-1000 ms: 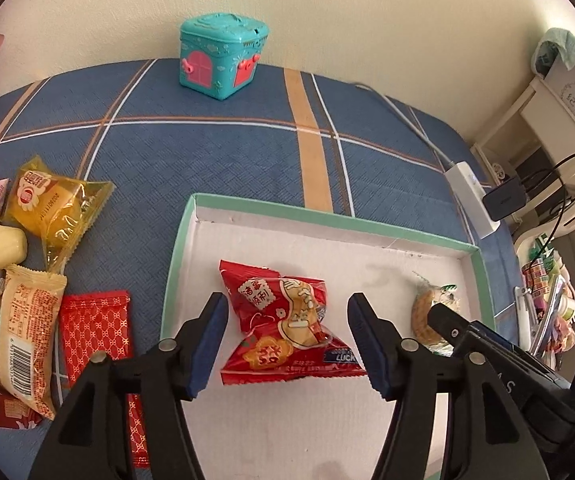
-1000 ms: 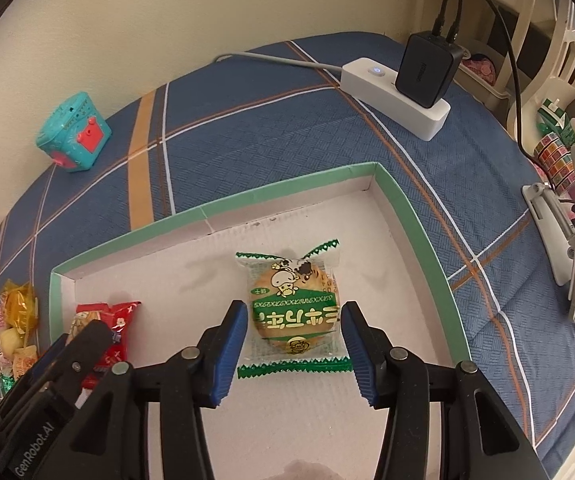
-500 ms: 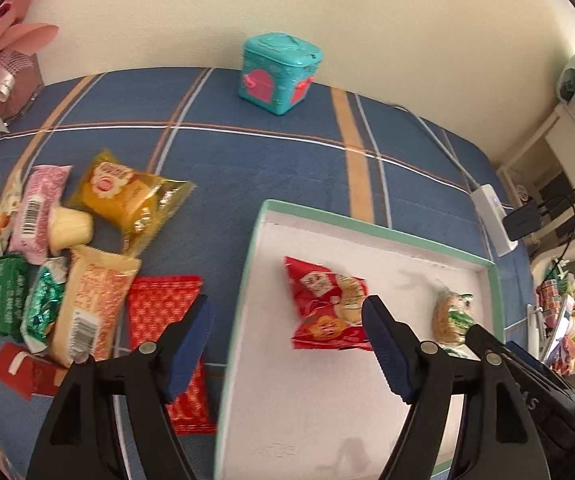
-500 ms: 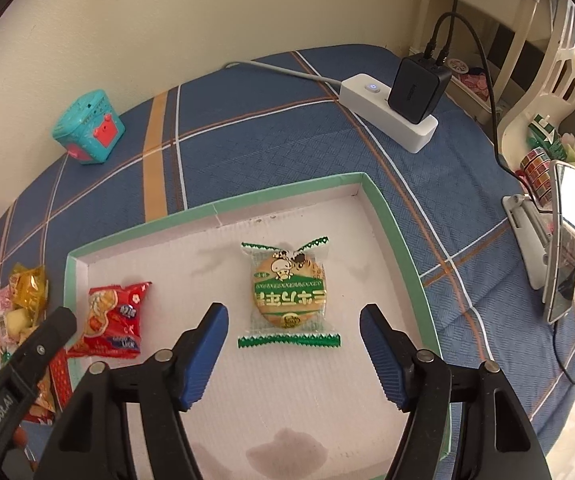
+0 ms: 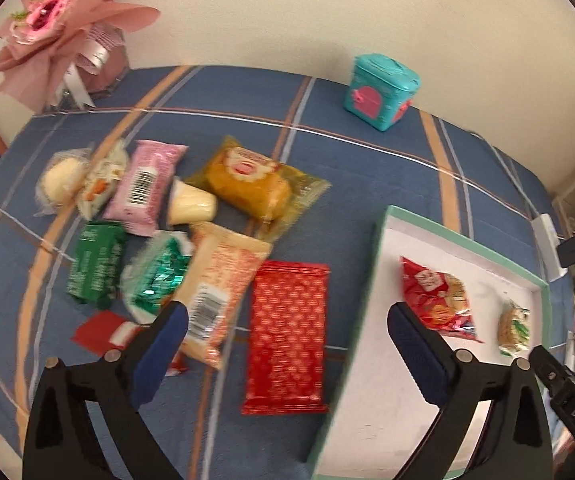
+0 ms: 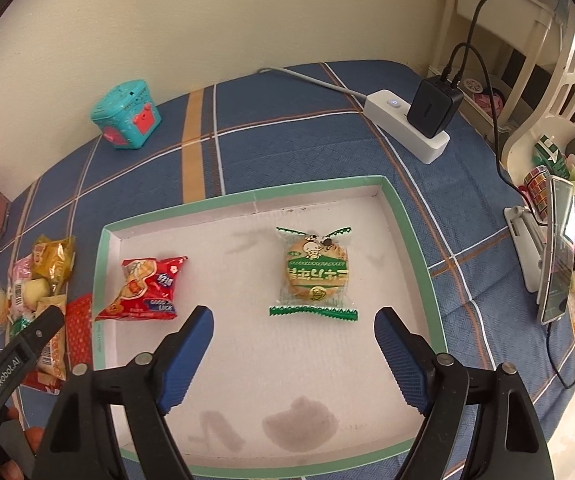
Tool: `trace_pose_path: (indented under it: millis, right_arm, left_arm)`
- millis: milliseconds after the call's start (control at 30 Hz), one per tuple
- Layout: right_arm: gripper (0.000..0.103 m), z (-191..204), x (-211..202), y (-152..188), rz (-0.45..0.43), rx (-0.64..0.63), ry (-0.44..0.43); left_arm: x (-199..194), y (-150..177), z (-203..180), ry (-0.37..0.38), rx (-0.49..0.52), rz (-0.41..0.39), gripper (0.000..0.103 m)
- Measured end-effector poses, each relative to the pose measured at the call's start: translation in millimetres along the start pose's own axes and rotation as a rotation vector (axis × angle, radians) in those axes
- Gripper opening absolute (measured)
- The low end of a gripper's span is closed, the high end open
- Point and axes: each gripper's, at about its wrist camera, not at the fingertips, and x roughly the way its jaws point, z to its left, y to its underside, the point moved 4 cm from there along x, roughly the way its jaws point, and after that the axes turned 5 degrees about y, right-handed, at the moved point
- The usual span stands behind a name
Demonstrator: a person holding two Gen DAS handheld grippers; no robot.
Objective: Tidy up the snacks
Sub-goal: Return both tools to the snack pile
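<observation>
Bright, even daylight, warmer toward right edges. Soft faint shadows on white tray floor [image 6: 247,360] in right wrist view. Left wrist view motion-blurred, worst across snack pile [image 5: 175,248]. Right wrist view sharp. Strong fisheye bending, black vignette at corners.

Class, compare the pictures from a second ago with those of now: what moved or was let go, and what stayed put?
Both grippers' jaws have just been opening, with nothing between them. The left gripper swung from the red snack bag toward the loose snacks, now over the red patterned packet. The right gripper drew back from the green biscuit pack. Both snacks stayed in the tray.
</observation>
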Motion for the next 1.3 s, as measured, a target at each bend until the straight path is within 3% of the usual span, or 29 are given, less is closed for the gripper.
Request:
trace_pose_path:
  millis: [100,167,400,533,667,867,1000,1300]
  right_arm:
    - [0.089,5,-2,3,0.003,-0.016,-0.010]
    - [0.103,9,-3,5,0.001,-0.025,-0.012]
    - [0.103,20,-5,10,-0.002,-0.041,-0.038]
    - [0.103,30,-5,13,0.007,-0.042,-0.076]
    - [0.103,43,-4,16,0.022,-0.036,-0.123]
    - [0.103,75,-13,19,-0.024,-0.118,-0.110]
    - [0.103,103,-17,26,-0.030,-0.165,-0.138]
    - [0.103,177,-22,47,-0.014,-0.272,-0.290]
  left_arm:
    - [-8,2,14,-0.027,-0.008,-0.010,0.100]
    - [-13,3,23,-0.020,-0.029,-0.006,0.100]
    - [-27,7,49,-0.165,-0.037,0.003,0.100]
    - [-31,5,60,-0.165,-0.081,0.005,0.100]
    - [-32,5,79,-0.269,-0.127,0.037,0.100]
    - [-23,4,111,-0.176,-0.209,0.121,0.100]
    - [-25,-2,136,-0.127,-0.264,0.097,0.100]
    - [-28,-5,173,-0.035,-0.368,0.034,0.100]
